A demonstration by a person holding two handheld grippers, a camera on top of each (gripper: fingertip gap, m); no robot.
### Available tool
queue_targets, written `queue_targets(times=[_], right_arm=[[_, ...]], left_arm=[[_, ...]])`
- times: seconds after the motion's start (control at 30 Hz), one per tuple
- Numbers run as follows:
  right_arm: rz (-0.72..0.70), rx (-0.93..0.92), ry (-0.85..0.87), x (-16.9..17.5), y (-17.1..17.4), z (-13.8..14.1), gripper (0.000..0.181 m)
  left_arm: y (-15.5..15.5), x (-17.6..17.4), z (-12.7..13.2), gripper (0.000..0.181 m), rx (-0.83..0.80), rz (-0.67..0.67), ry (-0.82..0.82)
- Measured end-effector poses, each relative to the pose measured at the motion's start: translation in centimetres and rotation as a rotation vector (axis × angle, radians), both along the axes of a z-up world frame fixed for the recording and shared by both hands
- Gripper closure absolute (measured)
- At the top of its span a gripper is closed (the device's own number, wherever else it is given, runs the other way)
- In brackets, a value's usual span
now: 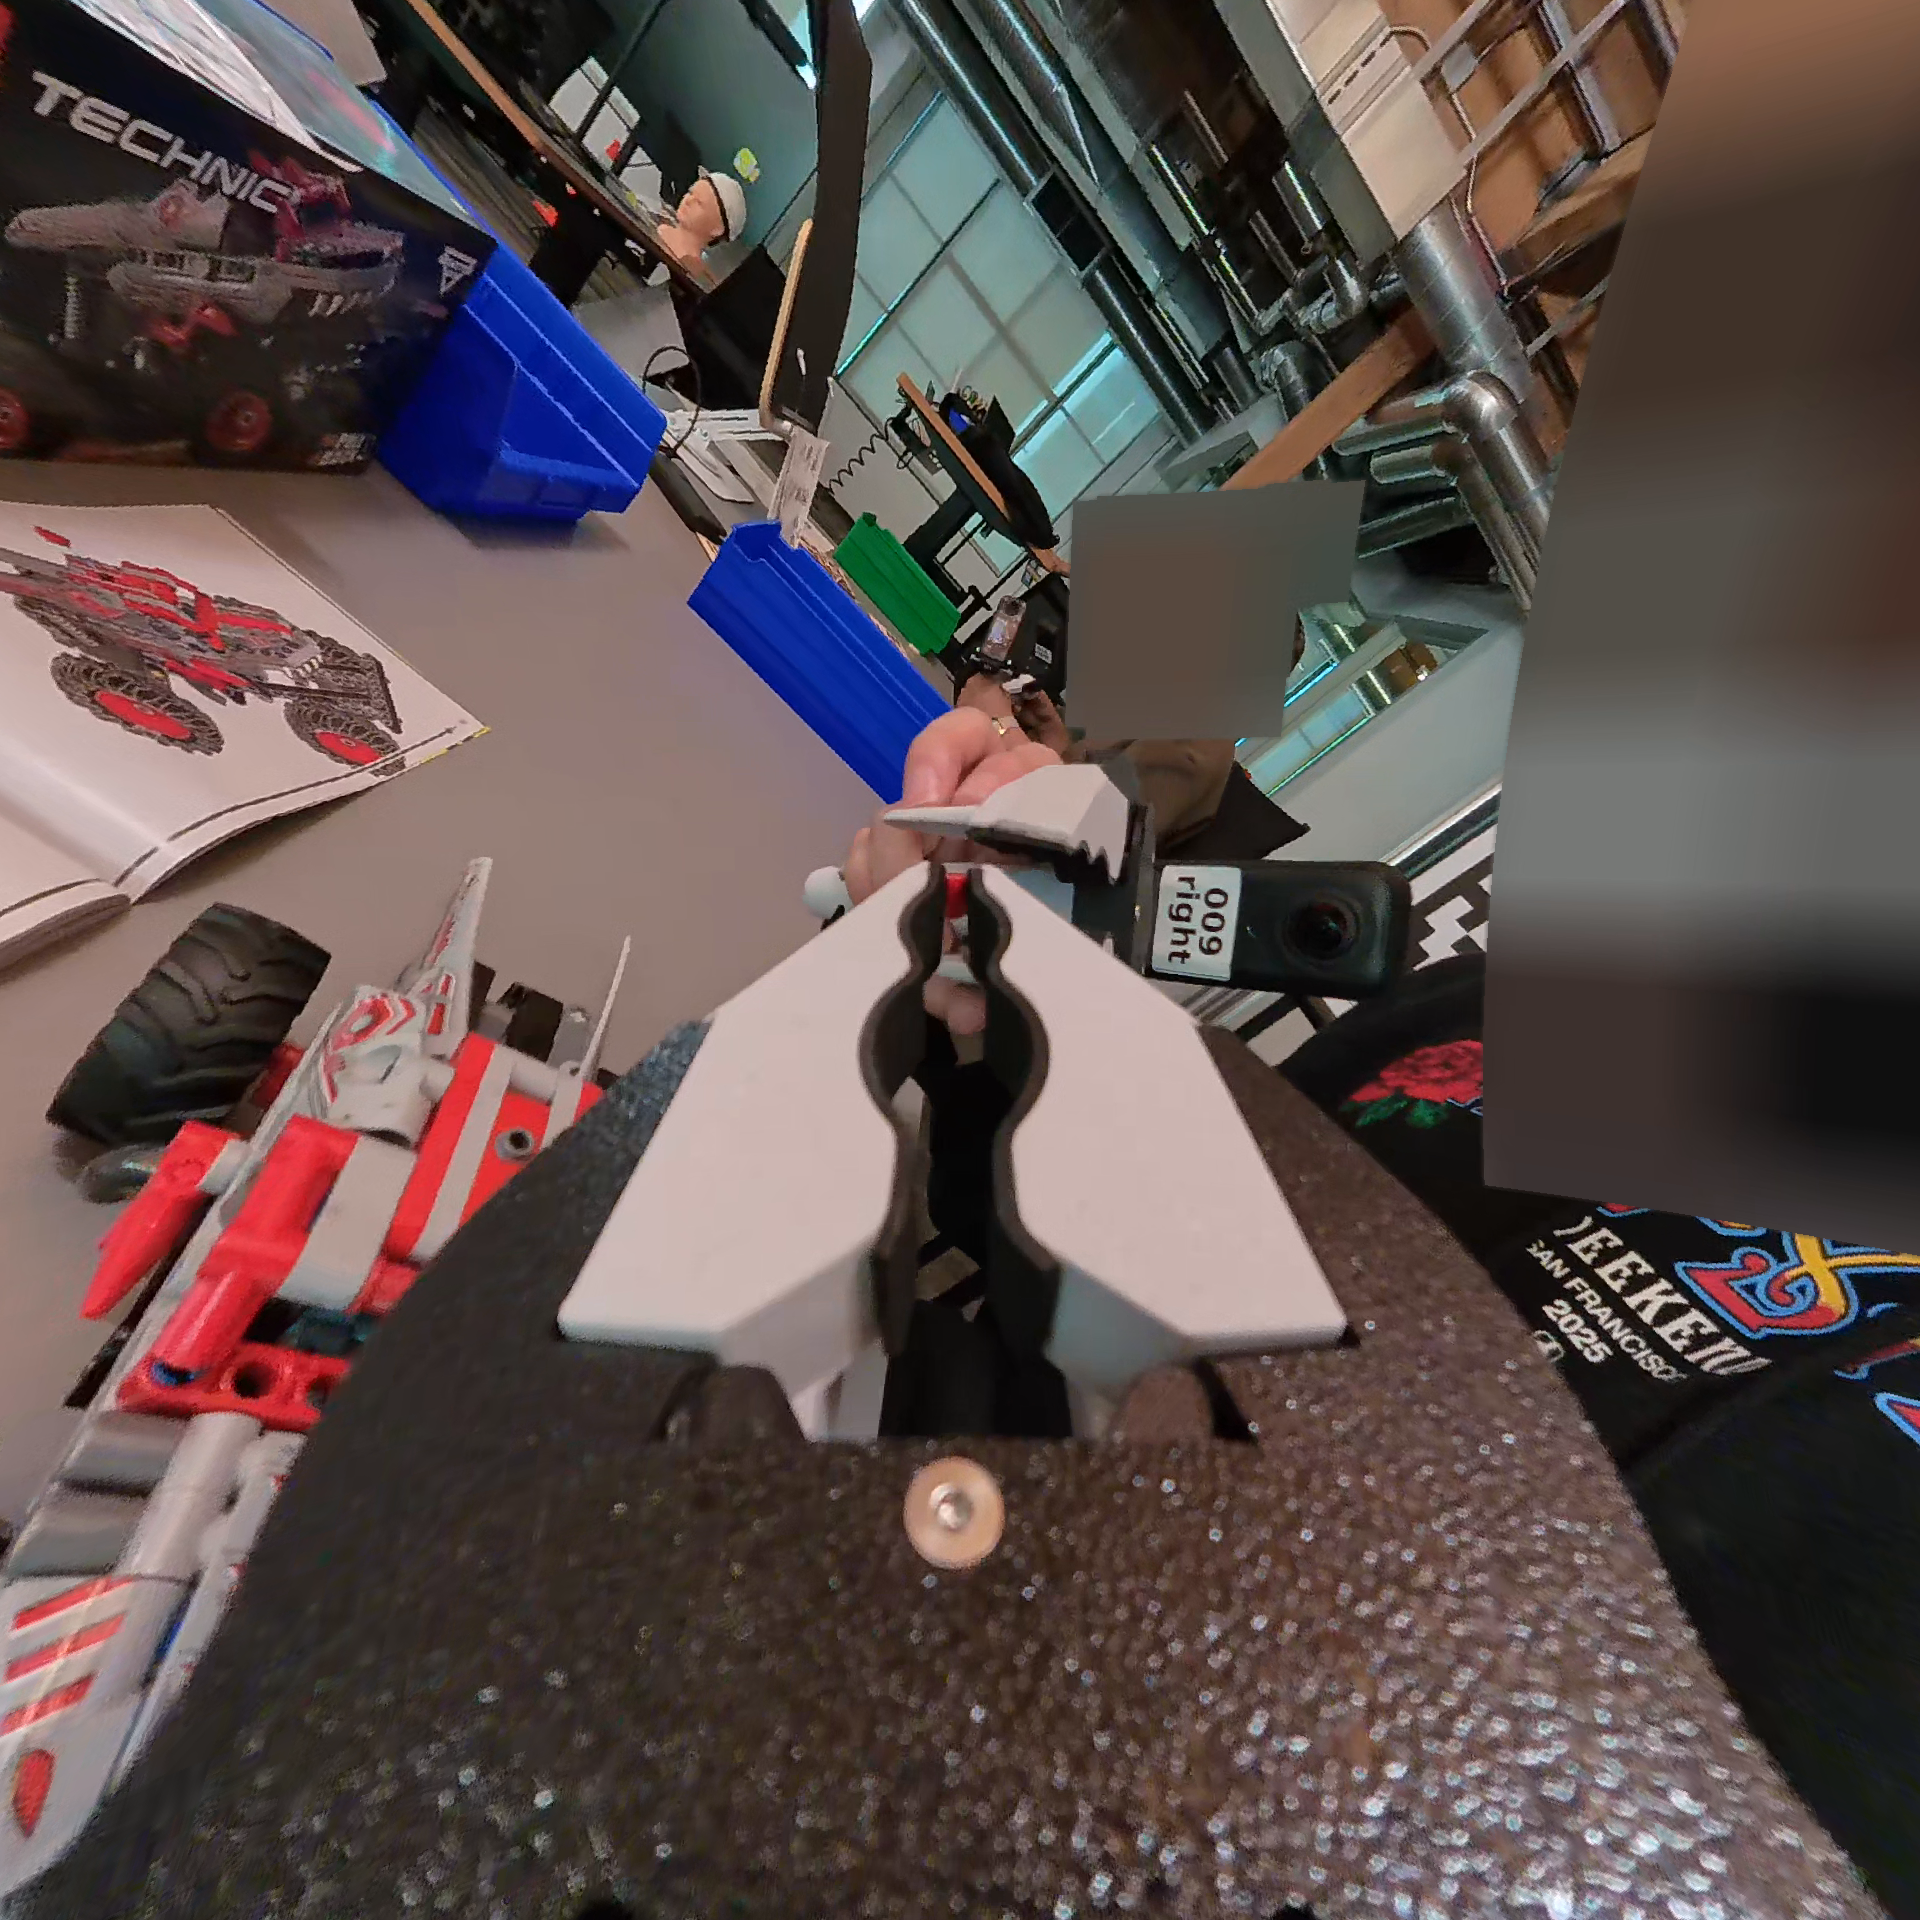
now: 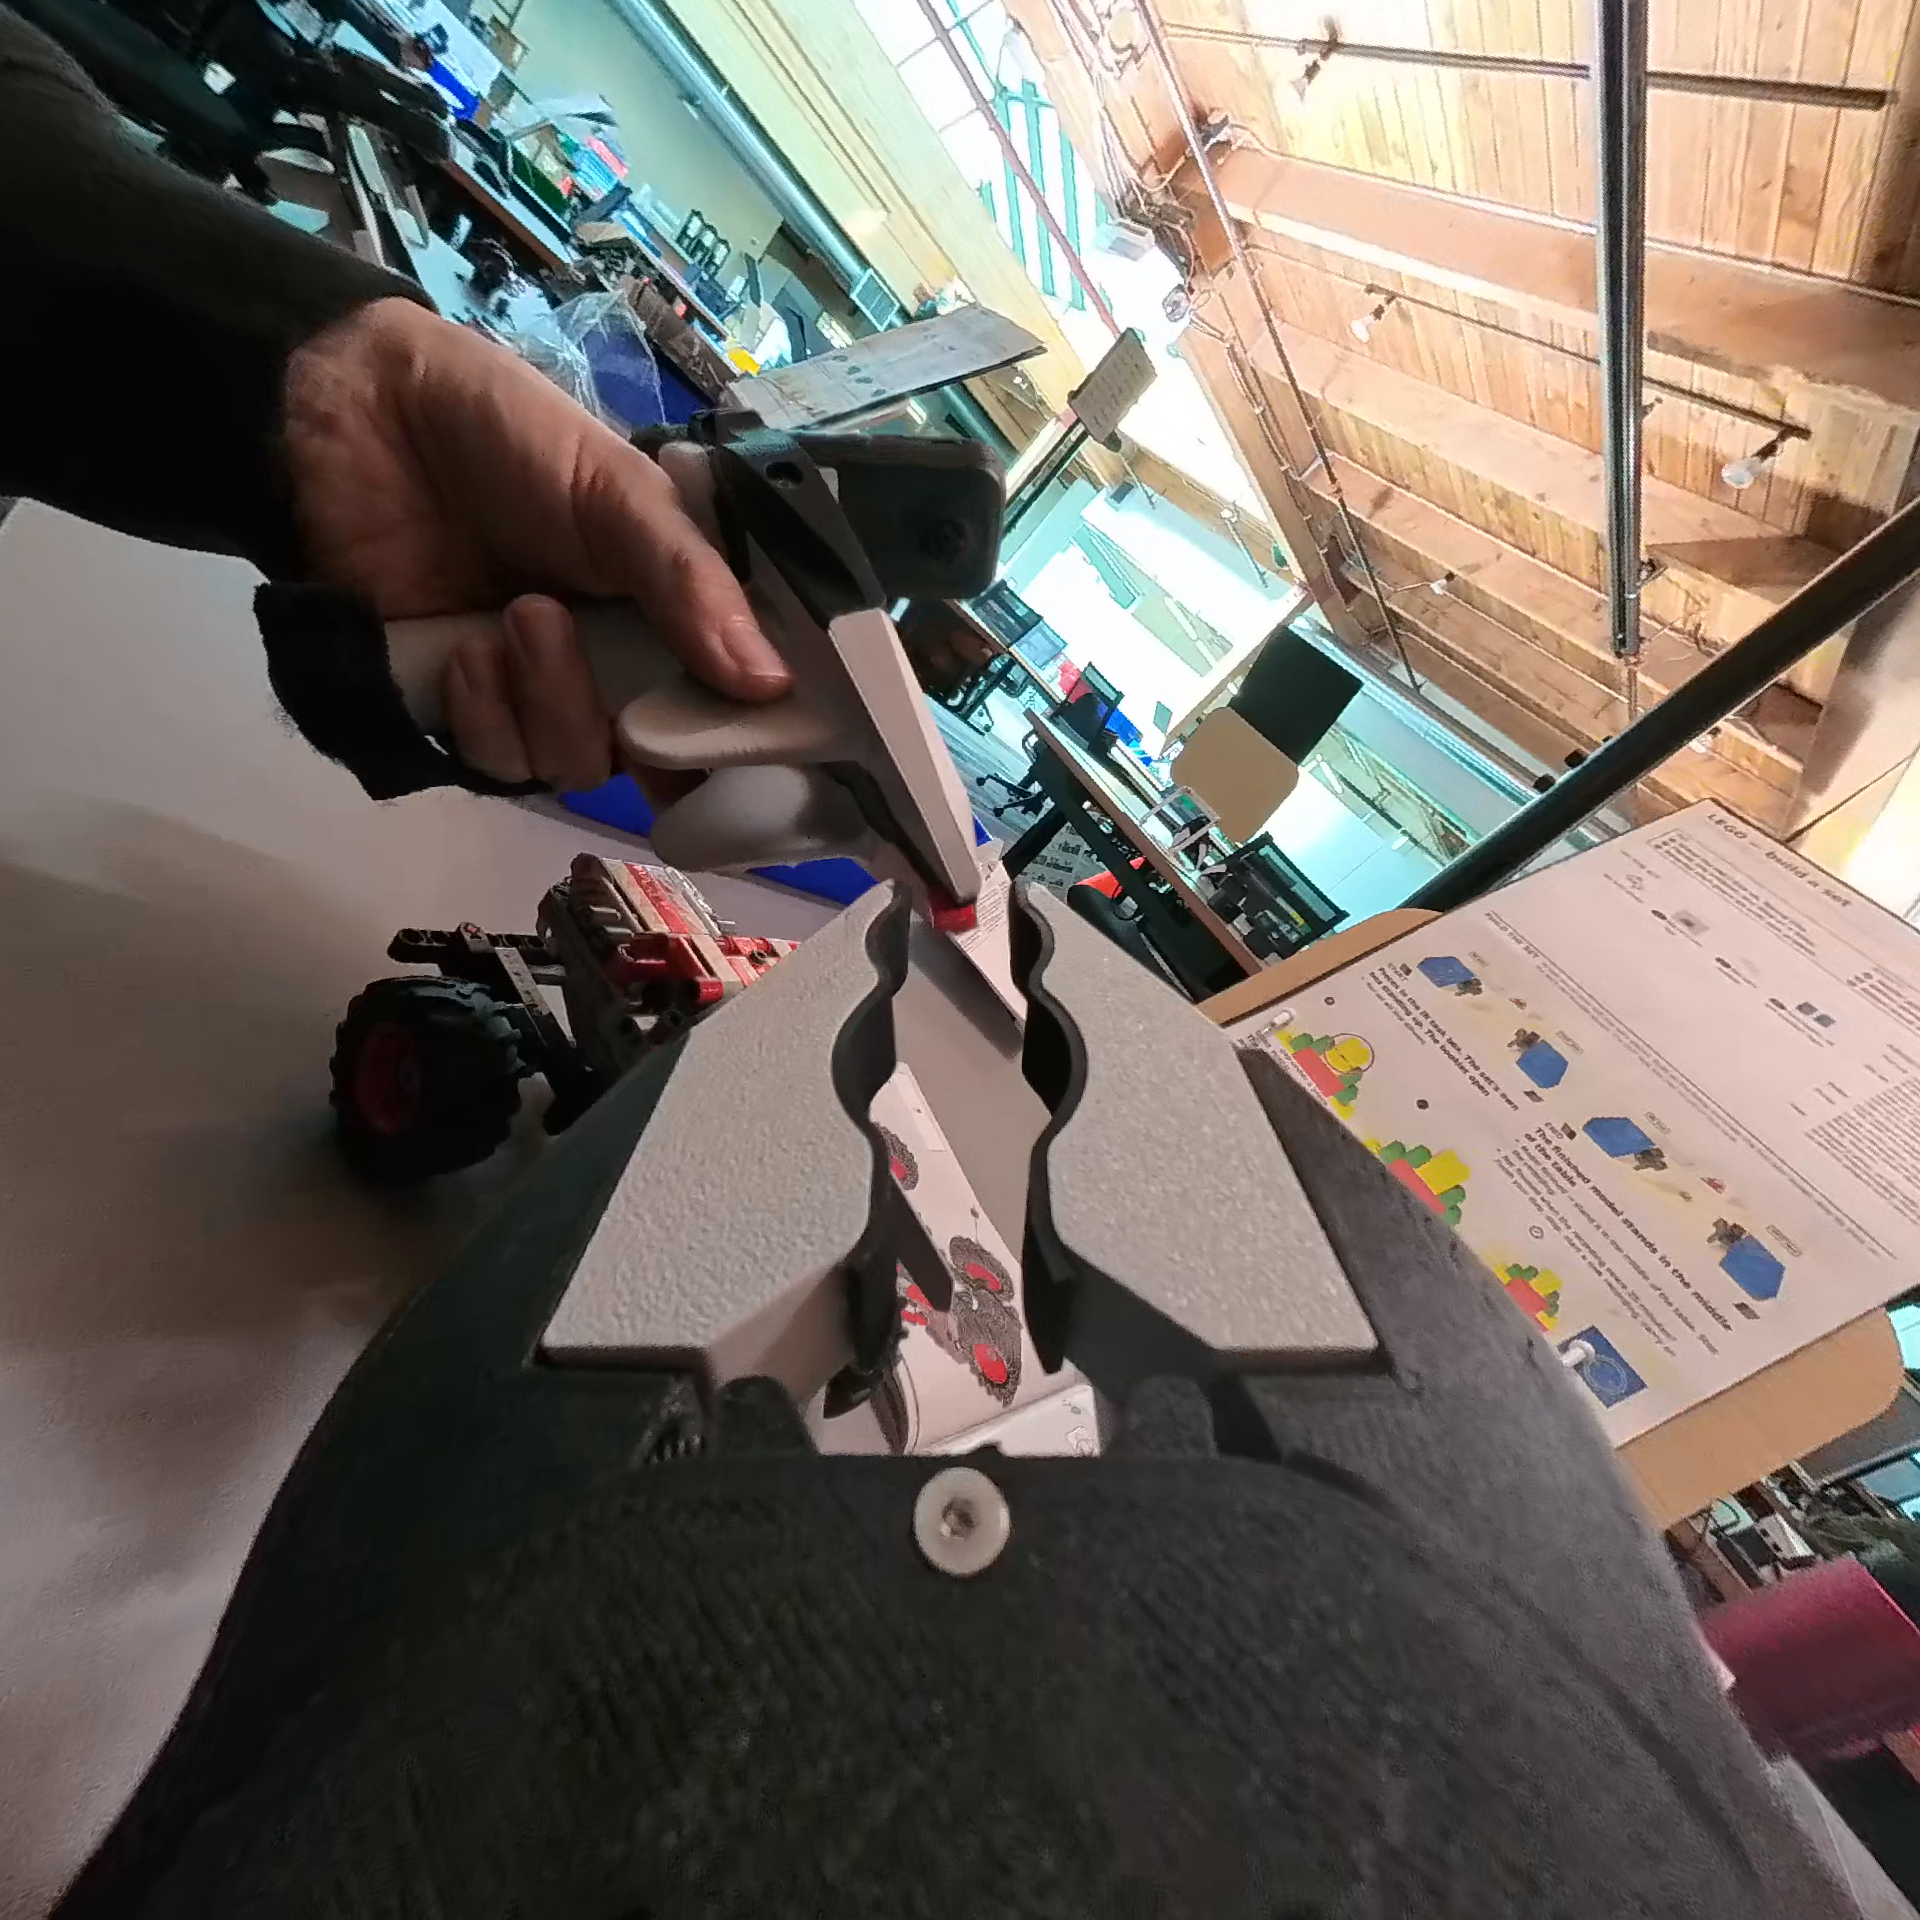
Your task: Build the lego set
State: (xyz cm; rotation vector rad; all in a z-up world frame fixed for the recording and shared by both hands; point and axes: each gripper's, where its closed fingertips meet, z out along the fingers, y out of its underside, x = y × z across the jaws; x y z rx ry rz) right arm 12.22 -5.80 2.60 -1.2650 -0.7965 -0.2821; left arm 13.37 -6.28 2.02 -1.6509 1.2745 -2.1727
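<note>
While the left gripper (image 1: 956, 894) pinches a small red piece (image 1: 957, 890) at its very tips, held up in the air above the table (image 1: 644, 665), the right gripper (image 2: 961, 920) faces it tip to tip with its jaws parted by a narrow gap. In the right wrist view the red piece (image 2: 951, 912) sits just at the mouth of that gap, touching or nearly touching the left-hand fingertip; whether the right fingers already bear on it I cannot tell.

This looks like a hand-over or a re-grip of the piece between the two tools. To do it well, the right tips should straddle the free end of the piece squarely and close only once it lies between the pads, with the left grip kept firm until the right one has it. So small a part can pivot or pop out if pinched on a corner, so a flat face is the better hold.

On the table the part-built truck (image 1: 312, 1195) lies down and to the left, one black tyre (image 1: 187, 1023) at its far end, with the open booklet (image 1: 197, 665) beyond it and the set's box (image 1: 208, 260) and blue bins (image 1: 520, 405) farther back.
</note>
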Motion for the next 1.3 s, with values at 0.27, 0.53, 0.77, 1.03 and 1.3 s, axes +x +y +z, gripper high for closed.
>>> queue_targets(times=[0.27, 0.53, 0.77, 1.03, 1.3], right_arm=[[-0.016, -0.012, -0.02, 0.2, 0.4, -0.5, 0.174], [-0.062, -0.036, 0.042, 0.9, 0.8, -0.7, 0.175], [-0.144, -0.052, 0.109, 2.0, 1.1, -1.3, 0.175], [-0.149, -0.07, 0.199, 3.5, 0.8, -1.4, 0.175], [-0.11, -0.122, 0.341, 4.5, 0.6, -1.9, 0.175]], left_arm=[[-0.2, 0.2, 0.0, 0.181, 0.005, -0.018, 0.021], [0.1, 0.7, -0.4, 0.181, 0.062, 0.033, 0.016], [0.5, 1.7, -1.0, 0.18, 0.291, 0.117, 0.023], [0.3, 3.0, -1.1, 0.179, 0.388, 0.153, 0.028], [1.1, 3.1, -1.5, 0.18, 0.559, 0.213, 0.04]])
